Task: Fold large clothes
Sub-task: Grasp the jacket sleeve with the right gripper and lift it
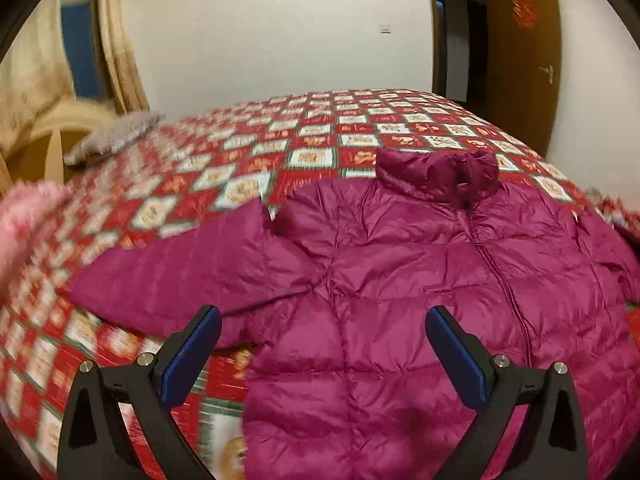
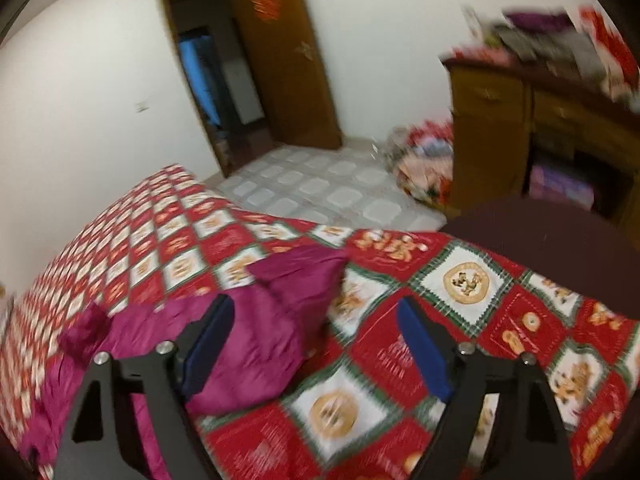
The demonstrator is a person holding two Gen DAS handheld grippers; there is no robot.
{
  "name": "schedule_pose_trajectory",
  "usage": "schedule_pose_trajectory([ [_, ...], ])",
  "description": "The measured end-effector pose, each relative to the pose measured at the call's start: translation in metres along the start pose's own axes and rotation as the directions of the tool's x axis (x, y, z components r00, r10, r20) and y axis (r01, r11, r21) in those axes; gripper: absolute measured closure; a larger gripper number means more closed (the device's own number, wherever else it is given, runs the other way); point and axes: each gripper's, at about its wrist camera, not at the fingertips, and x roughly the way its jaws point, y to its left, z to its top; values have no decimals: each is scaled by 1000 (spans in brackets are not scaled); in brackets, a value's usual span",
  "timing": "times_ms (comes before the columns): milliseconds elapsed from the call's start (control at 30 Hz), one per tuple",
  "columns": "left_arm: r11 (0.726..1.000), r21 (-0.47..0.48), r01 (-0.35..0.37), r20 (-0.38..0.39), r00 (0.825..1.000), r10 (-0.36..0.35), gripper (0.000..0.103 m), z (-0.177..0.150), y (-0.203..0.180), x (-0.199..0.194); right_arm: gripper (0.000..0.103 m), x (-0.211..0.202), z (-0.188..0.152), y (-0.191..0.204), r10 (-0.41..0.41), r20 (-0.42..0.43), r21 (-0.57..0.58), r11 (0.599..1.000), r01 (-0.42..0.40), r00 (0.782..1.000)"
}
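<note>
A magenta puffer jacket [image 1: 400, 280] lies face up and zipped on a bed with a red, white and green patterned quilt [image 1: 280, 140]. Its collar [image 1: 436, 174] points away from me and one sleeve [image 1: 180, 276] stretches out to the left. My left gripper [image 1: 322, 316] is open and empty above the jacket's lower left front. In the right wrist view the jacket's other sleeve [image 2: 288, 304] lies on the quilt [image 2: 460, 320]. My right gripper [image 2: 314, 308] is open and empty just above that sleeve's end.
A grey pillow [image 1: 116, 136] lies at the bed's far left, near a cream chair and curtains. A pink cloth [image 1: 28, 220] shows at the left edge. A wooden dresser [image 2: 520, 132] with clutter on top, a pile of bags [image 2: 424, 160] and an open door [image 2: 280, 60] lie beyond the bed.
</note>
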Motion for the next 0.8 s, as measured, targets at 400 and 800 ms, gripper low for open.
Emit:
schedule_pose_trajectory([
  [400, 995, -95, 34, -133, 990, -47, 1, -26, 0, 58, 27, 83, -6, 104, -82, -20, -456, 888, 64, 996],
  [800, 994, -105, 39, -157, 986, -55, 1, -31, 2, 66, 91, 142, 4, 33, -157, -196, -221, 969, 112, 968],
])
